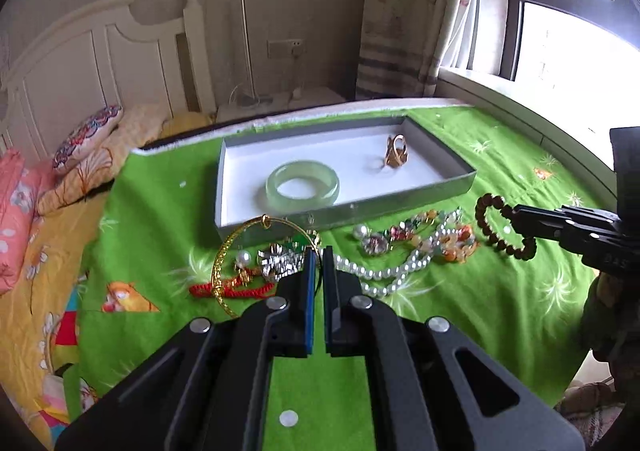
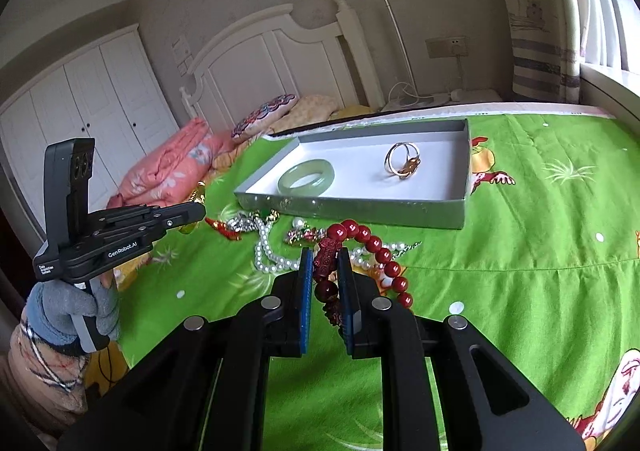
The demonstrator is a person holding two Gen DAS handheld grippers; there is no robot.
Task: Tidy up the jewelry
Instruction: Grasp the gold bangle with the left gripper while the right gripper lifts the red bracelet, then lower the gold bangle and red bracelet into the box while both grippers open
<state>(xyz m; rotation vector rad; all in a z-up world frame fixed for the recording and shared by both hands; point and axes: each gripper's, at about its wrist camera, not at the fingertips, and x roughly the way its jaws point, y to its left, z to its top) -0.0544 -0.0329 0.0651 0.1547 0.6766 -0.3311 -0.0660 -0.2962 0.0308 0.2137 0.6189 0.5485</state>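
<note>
A grey tray (image 1: pixel 436 189) (image 2: pixel 360 207) with a white floor holds a jade bangle (image 1: pixel 303 184) (image 2: pixel 306 177) and gold rings (image 1: pixel 396 155) (image 2: pixel 402 161). My left gripper (image 1: pixel 318 255) is shut on a thin gold hoop bracelet (image 1: pixel 224 251), lifted in front of the tray. My right gripper (image 2: pixel 325 257) (image 1: pixel 510 217) is shut on a dark red bead bracelet (image 2: pixel 380 251) (image 1: pixel 486 205), held above the cloth. A pearl necklace (image 1: pixel 384 271) (image 2: pixel 268 255), a silver brooch (image 1: pixel 276 263) and coloured bead pieces (image 1: pixel 440 235) lie on the green cloth (image 1: pixel 500 311).
The green cloth (image 2: pixel 520 251) covers a surface beside a bed with pink bedding (image 2: pixel 172 167) and pillows (image 1: pixel 88 135). A red cord piece (image 1: pixel 232 289) lies left of the brooch. A window sill (image 1: pixel 520 99) runs at the right.
</note>
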